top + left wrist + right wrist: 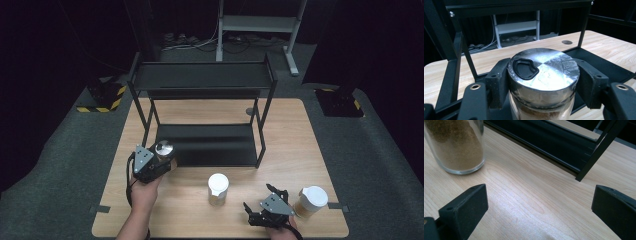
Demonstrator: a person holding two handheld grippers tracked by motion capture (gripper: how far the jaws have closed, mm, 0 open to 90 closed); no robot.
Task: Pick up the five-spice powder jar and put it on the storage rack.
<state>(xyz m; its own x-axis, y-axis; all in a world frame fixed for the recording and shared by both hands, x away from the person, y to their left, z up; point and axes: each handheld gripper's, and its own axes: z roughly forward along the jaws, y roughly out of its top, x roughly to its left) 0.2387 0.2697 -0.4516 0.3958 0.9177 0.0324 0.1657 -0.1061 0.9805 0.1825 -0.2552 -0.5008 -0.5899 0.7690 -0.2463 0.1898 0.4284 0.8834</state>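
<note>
1. The right gripper [261,206] rests low on the table [300,150], its jaws wide apart and holding nothing.
2. Three jars are on view: two white-lidded ones, the middle jar [218,189] and the right jar [311,200], stand on the table near the front edge.
3. The left gripper [161,161] has its jaws closed around the third one, the silver-lidded jar [543,72], just under the lid, at the front-left corner of the rack's lower shelf [210,145].
4. To do this step well, I think the jar should stay upright and pass clear of the rack post [454,57].
5. There is one black rack [205,75], with two shelves.
</note>
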